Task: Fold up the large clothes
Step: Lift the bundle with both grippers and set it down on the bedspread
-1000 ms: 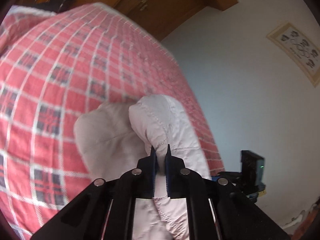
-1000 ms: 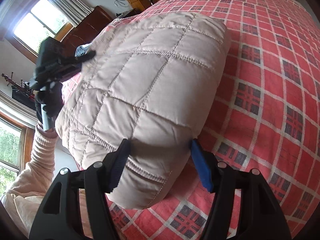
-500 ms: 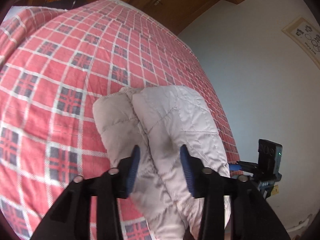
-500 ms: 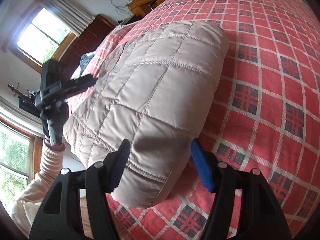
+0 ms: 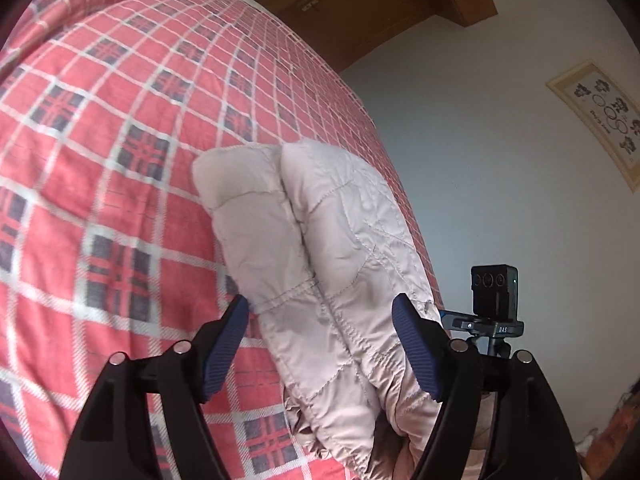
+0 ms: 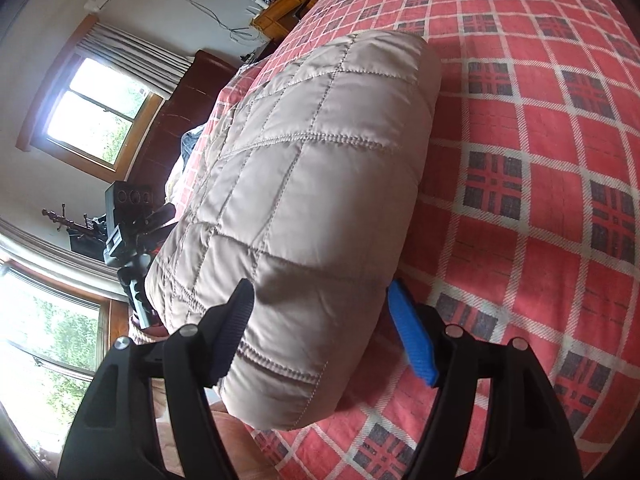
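A beige quilted jacket (image 5: 320, 248) lies folded into a thick bundle on the red plaid bedspread (image 5: 100, 152). My left gripper (image 5: 320, 320) stands open, its blue pads either side of the bundle's near end without pinching it. In the right wrist view the same jacket (image 6: 304, 184) fills the middle, seen from its other end. My right gripper (image 6: 320, 308) is open too, with the bundle's rounded end between its spread fingers. The other gripper (image 6: 128, 220) shows at the left beyond the jacket, held by a hand.
The plaid bedspread (image 6: 540, 160) stretches far to the right of the jacket. The right gripper's camera block (image 5: 494, 292) pokes up past the bed's edge. A framed picture (image 5: 600, 116) hangs on the pale wall. Windows (image 6: 100, 120), a dark headboard (image 6: 176, 120) and a wooden desk (image 6: 280, 12) lie beyond.
My left gripper was shut on a fold of the jacket a second ago; it has let go and opened wide. The right gripper stayed open, and the bundle settled on the bed.
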The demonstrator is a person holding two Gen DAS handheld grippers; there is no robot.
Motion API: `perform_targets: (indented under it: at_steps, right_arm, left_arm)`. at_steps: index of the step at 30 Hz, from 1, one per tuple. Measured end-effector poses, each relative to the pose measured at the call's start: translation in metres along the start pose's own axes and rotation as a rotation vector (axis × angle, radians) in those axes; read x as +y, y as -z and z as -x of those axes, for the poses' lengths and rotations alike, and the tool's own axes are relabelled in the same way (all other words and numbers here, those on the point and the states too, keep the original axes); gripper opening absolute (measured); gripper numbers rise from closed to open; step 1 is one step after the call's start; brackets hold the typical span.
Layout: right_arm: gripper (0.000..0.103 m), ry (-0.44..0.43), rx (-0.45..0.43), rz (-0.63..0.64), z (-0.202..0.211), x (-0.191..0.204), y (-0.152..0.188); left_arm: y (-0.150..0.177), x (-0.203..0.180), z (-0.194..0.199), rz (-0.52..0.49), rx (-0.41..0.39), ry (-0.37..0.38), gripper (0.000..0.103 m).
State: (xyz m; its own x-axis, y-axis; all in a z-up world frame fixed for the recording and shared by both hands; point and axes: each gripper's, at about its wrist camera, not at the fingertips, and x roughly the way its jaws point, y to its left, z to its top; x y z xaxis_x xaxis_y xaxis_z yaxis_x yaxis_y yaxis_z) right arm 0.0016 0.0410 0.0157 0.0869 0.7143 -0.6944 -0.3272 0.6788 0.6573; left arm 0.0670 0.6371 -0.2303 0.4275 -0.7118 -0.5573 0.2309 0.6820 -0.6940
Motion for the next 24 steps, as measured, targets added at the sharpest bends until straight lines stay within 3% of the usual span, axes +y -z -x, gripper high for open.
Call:
perform_targets:
  at_steps: [3, 9, 17, 21, 22, 23, 24]
  right_arm:
    - [0.073, -0.010, 0.005, -0.010, -0.004, -0.004, -0.003]
    - [0.081, -0.062, 0.018, -0.041, -0.019, -0.011, -0.007]
    - [0.088, -0.147, 0.038, -0.080, -0.042, -0.018, -0.008]
    - [0.077, -0.137, 0.015, -0.058, -0.043, -0.017, -0.005]
    - [0.071, -0.127, 0.006, -0.050, -0.041, -0.014, -0.006]
    - [0.066, -0.120, -0.005, -0.044, -0.039, -0.012, -0.006]
    - [0.063, -0.115, -0.014, -0.043, -0.037, -0.011, -0.005]
  left_arm:
    - [-0.003, 0.003, -0.018, -0.002, 0.030, -0.018, 0.079]
    - [-0.001, 0.012, -0.051, 0.071, 0.091, 0.118, 0.085]
    - [0.001, -0.005, -0.070, 0.071, 0.102, 0.161, 0.091]
    - [0.005, -0.013, -0.077, 0.023, 0.110, 0.120, 0.091]
    - [0.007, -0.015, -0.078, 0.014, 0.109, 0.108, 0.085]
    - [0.008, -0.017, -0.078, 0.008, 0.108, 0.103, 0.072]
    - [0.009, -0.017, -0.078, 0.013, 0.110, 0.108, 0.067]
